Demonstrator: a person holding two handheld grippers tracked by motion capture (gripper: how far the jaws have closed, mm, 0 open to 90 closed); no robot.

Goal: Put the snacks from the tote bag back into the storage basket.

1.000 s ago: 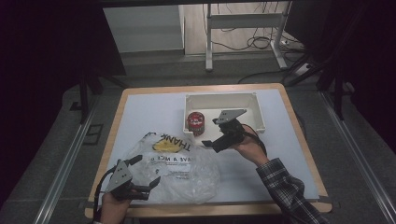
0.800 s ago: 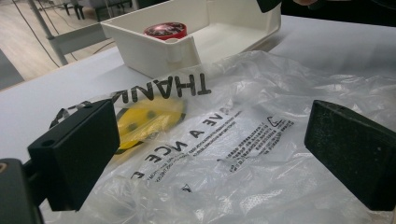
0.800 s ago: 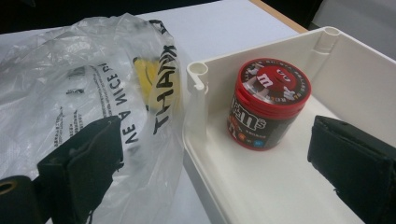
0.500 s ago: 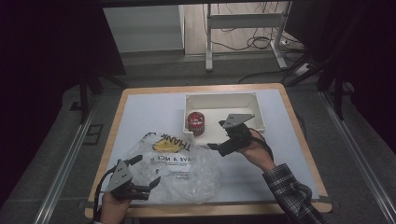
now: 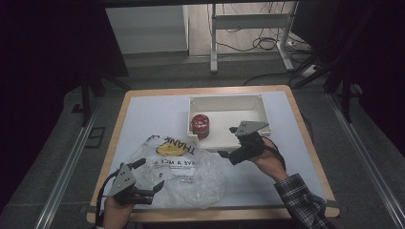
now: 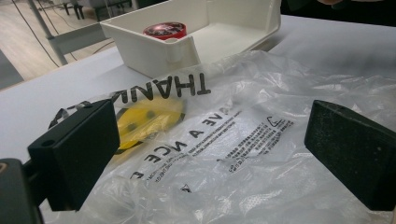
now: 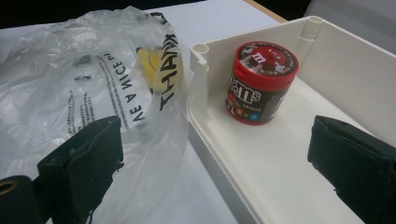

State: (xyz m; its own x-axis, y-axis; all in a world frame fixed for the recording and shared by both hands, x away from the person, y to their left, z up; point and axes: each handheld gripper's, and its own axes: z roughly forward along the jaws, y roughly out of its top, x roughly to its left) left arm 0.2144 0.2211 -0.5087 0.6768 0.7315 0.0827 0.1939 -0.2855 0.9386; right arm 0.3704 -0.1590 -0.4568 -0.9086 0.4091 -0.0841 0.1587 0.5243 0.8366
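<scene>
A red candy tub (image 5: 199,125) (image 7: 261,84) stands upright in the left end of a white bin (image 5: 228,102) (image 7: 345,60). A clear plastic bag (image 5: 181,169) (image 6: 224,140) (image 7: 84,74) with black print and a yellow face lies crumpled against the bin's front left corner. My left gripper (image 5: 149,175) (image 6: 210,154) rests at the bag's near left edge, open, its jaws straddling the film without pressing it. My right gripper (image 5: 226,142) (image 7: 215,163) hovers open and empty at the bin's front wall, pointing left toward the tub. In the left gripper view the tub (image 6: 164,30) shows over the bin's rim (image 6: 154,46).
The white tabletop (image 5: 153,119) has a wooden border and bare room left of the bin and at the front right. A metal frame and cables (image 5: 253,38) stand on the floor beyond the far edge.
My right gripper has drifted a little to the right along the bin's front wall, jaws unchanged. The left gripper, bag and tub have not moved.
</scene>
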